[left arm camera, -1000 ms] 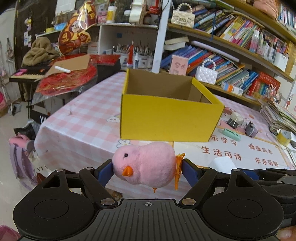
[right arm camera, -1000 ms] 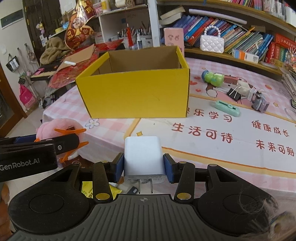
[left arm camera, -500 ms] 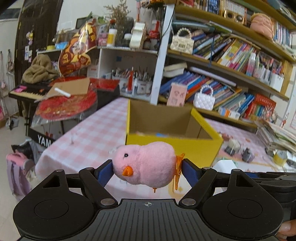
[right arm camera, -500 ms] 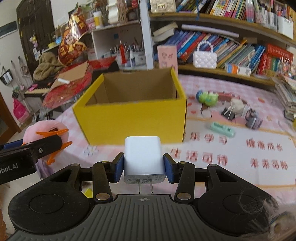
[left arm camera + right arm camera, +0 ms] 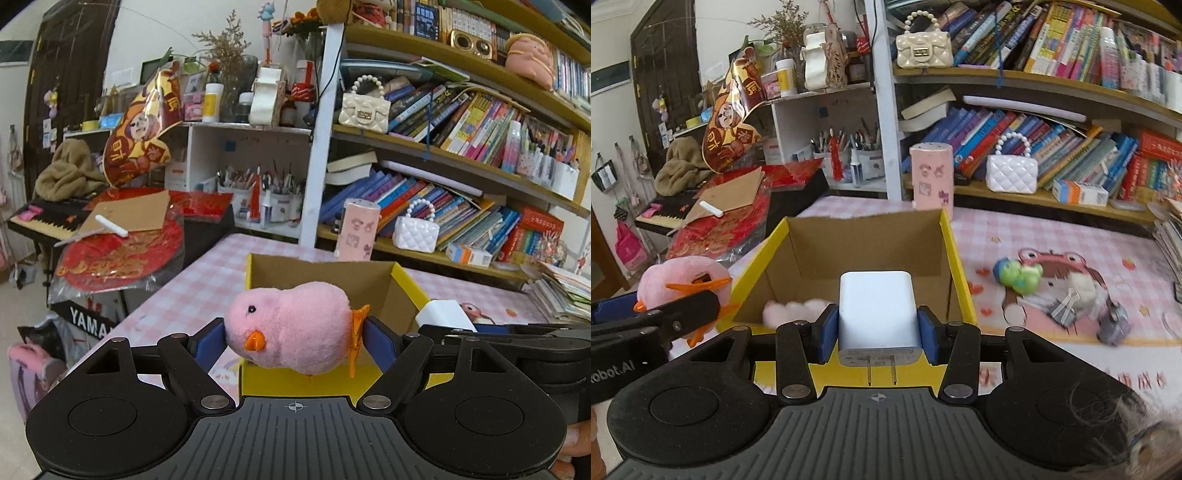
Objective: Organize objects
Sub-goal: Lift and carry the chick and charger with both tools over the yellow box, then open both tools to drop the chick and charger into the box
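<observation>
left gripper (image 5: 295, 338) clamps pink chick (image 5: 291, 328), right gripper (image 5: 877, 328) clamps charger (image 5: 877, 312)

White letters "YAMA", cut off by the left gripper (image 5: 290, 338), stand on the black keyboard stand (image 5: 86, 319) at the lower left of the left wrist view. At the left edge of the right wrist view, that gripper's black body (image 5: 613, 365) reads "obot.AI". Red Chinese characters on the table mat (image 5: 1067, 380) are blurred.

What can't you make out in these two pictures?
- Box floor: left view, hidden by the pink chick; right view, partly hidden by the white charger.
- Pink fluffy thing in the box: right view, cut off by the tongs, unidentifiable.
- Small items on the table: right view, blurred.
- Right tongs: left view, mostly off-edge.
</observation>
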A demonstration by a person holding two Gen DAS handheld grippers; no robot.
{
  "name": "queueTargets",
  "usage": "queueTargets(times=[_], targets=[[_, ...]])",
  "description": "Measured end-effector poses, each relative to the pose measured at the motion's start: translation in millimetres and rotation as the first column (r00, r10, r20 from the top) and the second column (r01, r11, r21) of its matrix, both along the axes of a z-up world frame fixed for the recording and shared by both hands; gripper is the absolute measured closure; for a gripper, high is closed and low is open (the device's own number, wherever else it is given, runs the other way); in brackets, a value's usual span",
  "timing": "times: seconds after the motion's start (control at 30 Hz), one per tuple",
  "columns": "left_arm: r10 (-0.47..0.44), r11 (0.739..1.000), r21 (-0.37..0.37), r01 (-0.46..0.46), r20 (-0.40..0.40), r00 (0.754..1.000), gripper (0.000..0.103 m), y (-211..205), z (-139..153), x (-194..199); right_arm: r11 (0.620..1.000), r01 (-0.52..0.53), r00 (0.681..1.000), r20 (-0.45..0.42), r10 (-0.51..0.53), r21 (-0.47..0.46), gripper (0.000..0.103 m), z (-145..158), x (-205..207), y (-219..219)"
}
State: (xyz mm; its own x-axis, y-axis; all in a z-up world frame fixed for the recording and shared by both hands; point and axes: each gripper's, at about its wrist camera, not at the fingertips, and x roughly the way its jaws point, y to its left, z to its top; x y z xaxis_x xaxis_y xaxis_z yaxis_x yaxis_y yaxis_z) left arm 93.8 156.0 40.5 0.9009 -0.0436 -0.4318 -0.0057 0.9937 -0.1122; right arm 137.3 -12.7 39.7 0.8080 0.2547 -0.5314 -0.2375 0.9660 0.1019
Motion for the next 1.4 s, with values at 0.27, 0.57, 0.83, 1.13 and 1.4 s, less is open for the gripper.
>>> queueTargets(times=[0.27,0.57,0.83,1.13,1.4], targets=[[0.006,0.999,0.045,-0.005,-0.031,1.0,0.023,-10.0,-10.0,46.3,0.997,-0.058,0.998,0.002,0.058,-0.054,0.061,-5.3,50.7,4.1],[0.024,0.997,0.069,-0.015,-0.129,0.991,0.023,-18.0,-33.6,89.1,0.978,-0.154,0.987,-0.075,0.144,-0.143,0.061,-29.6,98.0,9.9],[0.028,0.993,0.115,-0.005,-0.198,0.98,0.023,-23.8,-48.5,112.0,0.952,-0.242,0.963,-0.168,0.212,-0.186,0.061,-49.9,129.9,11.6],[0.019,0.971,0.239,0.03,-0.197,0.98,0.022,-37.3,-55.4,118.5,0.881,-0.349,0.935,-0.183,0.304,-0.32,0.062,-63.2,138.2,21.5],[0.026,0.975,0.223,0.018,-0.193,0.981,0.021,-36.3,-54.6,120.6,0.858,-0.374,0.927,-0.184,0.328,-0.352,0.064,-66.6,139.0,23.6]])
